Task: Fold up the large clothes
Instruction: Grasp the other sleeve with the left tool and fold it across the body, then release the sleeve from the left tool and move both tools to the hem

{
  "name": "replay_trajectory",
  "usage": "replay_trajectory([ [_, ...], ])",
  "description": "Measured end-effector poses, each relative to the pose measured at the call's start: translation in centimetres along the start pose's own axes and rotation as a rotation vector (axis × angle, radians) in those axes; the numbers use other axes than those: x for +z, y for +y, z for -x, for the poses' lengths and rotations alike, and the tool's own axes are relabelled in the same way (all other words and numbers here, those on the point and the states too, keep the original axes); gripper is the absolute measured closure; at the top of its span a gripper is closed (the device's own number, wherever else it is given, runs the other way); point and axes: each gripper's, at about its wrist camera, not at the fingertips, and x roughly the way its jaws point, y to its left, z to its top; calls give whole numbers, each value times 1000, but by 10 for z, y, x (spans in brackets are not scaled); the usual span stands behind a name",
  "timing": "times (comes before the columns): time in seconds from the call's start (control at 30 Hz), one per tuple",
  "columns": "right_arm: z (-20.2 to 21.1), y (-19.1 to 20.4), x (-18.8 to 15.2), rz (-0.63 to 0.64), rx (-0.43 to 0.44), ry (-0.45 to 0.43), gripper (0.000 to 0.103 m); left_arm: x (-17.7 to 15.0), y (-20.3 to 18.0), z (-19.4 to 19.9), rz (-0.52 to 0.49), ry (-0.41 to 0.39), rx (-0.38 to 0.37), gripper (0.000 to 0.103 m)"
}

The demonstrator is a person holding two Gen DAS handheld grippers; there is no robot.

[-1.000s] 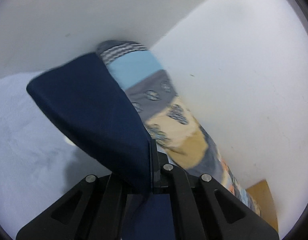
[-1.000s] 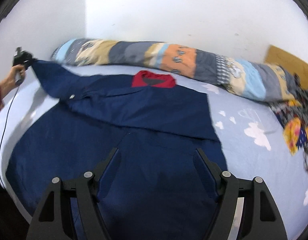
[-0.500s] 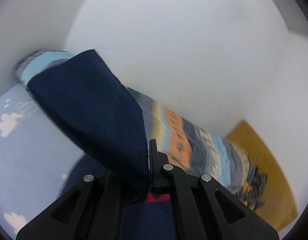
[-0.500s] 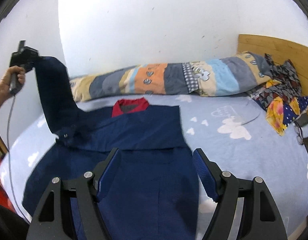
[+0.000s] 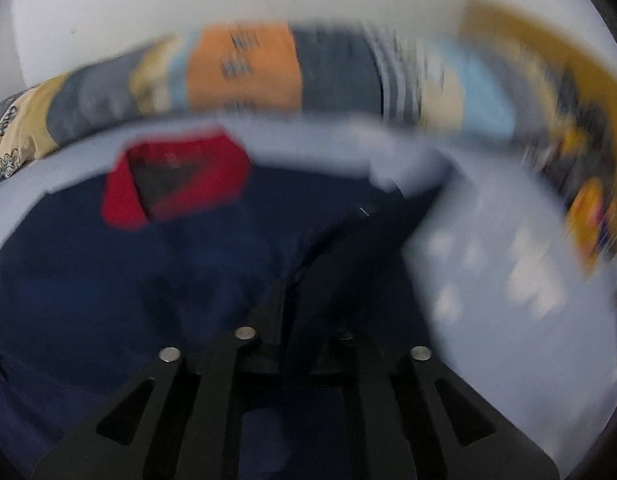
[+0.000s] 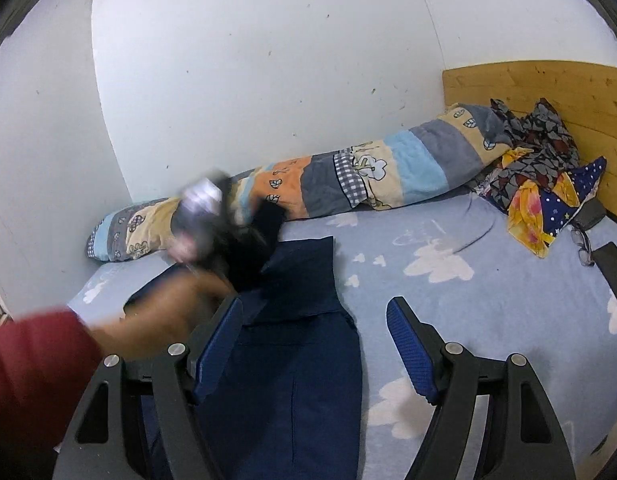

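A large navy garment (image 6: 300, 360) with a red collar (image 5: 176, 176) lies flat on the light blue cloud-print bed sheet (image 6: 488, 312). In the blurred left wrist view my left gripper (image 5: 292, 292) hangs over the garment's chest. Its jaws are opening, and the navy sleeve (image 5: 332, 248) still runs between them. From the right wrist view that left gripper (image 6: 212, 216) is a blur near the collar end, carried across by a person's arm in a red sleeve (image 6: 28, 360). My right gripper (image 6: 314, 332) is open above the garment's lower part, holding nothing.
A rolled patchwork quilt (image 6: 368, 176) lies along the white wall. A wooden headboard (image 6: 548, 88) stands at the right, with a heap of colourful clothes (image 6: 540, 184), glasses (image 6: 584, 240) and a dark flat device (image 6: 612, 268) by it.
The left gripper has swept the navy sleeve from the raised far-left side across and down over the garment's chest. The right gripper lifted a little and its view swung right.
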Motion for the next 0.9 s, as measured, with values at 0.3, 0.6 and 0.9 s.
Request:
replay_trajectory([
  [0.3,3,-18,2,-71,4,-1,27,-28,-28,33,-259,-53,-18,25],
  [0.6,1,-11,1,-62,9,5,26,-20,102,64,-159,-125,95,20],
  [0.9,-6,-4,0,-52,14,27,26,-77,321,15,285,156,189,18],
])
